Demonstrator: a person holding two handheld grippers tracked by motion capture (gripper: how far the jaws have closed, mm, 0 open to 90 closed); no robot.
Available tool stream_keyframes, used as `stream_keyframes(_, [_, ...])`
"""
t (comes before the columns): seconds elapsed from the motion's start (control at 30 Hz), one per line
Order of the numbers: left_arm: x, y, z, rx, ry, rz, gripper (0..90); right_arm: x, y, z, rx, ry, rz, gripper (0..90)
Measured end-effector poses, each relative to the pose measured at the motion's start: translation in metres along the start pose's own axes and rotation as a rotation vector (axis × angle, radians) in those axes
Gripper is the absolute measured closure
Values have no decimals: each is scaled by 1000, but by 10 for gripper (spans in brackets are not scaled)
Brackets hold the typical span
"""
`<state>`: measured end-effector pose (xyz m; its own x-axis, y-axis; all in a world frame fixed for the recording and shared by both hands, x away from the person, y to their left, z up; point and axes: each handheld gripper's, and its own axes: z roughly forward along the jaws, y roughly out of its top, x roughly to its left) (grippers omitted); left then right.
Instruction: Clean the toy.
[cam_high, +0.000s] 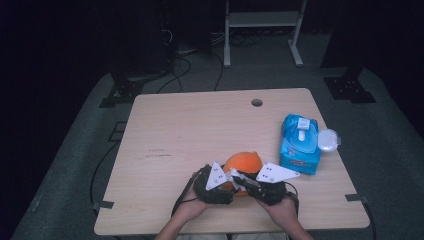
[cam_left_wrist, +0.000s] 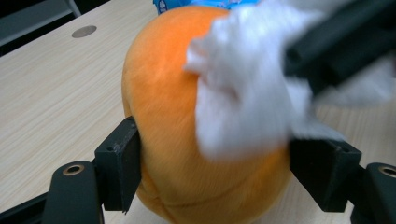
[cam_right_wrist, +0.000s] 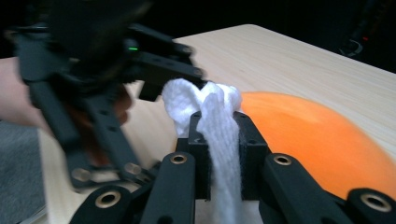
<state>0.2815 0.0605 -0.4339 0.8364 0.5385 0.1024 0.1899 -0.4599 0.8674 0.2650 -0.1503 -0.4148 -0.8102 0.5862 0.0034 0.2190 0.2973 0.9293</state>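
An orange soft ball (cam_high: 243, 162) rests on the wooden table (cam_high: 190, 125) near its front edge. My left gripper (cam_high: 229, 183) comes at it from the left. In the left gripper view its two black pads (cam_left_wrist: 122, 163) press on either side of the ball (cam_left_wrist: 168, 116), so the left gripper (cam_left_wrist: 219, 161) is shut on it. My right gripper (cam_high: 246, 181) comes in from the right, and in its own view the right gripper (cam_right_wrist: 219, 122) is shut on a white wipe (cam_right_wrist: 205, 95). The wipe (cam_left_wrist: 243, 102) lies against the top of the ball (cam_right_wrist: 327, 135).
A blue pack of wet wipes (cam_high: 299, 145) lies right of the ball, its round white lid (cam_high: 327, 140) flipped open toward the table's right edge. A cable hole (cam_high: 256, 102) sits near the far edge. A white frame (cam_high: 262, 22) stands on the floor beyond the table.
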Motion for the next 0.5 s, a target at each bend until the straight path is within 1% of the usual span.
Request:
stream_keyframes(0.07, [4,-1,-1,-10,-14,-34,218,-10,-1,-5,-8,-15,29,787])
stream_keyframes(0.13, [8,-1,-1,-30,-28,-92,170,-16,-5,-8,-6,-12,72,787])
stream_keyframes(0.17, [10,-2,0,-38,-36,-129,151,-17,-7,-9,-9,-8,89,786])
stream_keyframes(0.2, [12,-2,0,-44,-50,-174,149,-17,-7,-9,-9,-6,91,786])
stream_keyframes(0.23, [14,-2,1,-38,-60,-213,150,-16,-7,-9,-5,-4,88,787])
stream_keyframes(0.27, [15,-2,1,-26,-64,-239,165,-15,-6,-8,-3,-7,77,787])
stream_keyframes(0.3, [16,-2,0,-11,-62,-251,201,-13,-5,-8,4,-23,60,787])
stream_keyframes(0.33, [15,-1,0,-10,-58,-240,233,-7,-1,-7,11,-50,19,787])
stream_keyframes(0.37, [13,1,-1,-9,-50,-208,252,-3,1,-7,16,-51,-6,787])
stream_keyframes(0.4, [8,2,-1,-10,-44,-164,267,3,4,-5,24,-32,-24,788])
stream_keyframes(0.43, [3,4,-1,-2,-32,-102,276,9,6,-2,30,-18,-43,788])
stream_keyframes(0.47, [-2,5,-1,3,-24,-52,283,13,8,1,38,-16,-64,788])
stream_keyframes(0.5, [-5,6,-1,2,-18,-28,286,15,9,3,44,-14,-78,789])
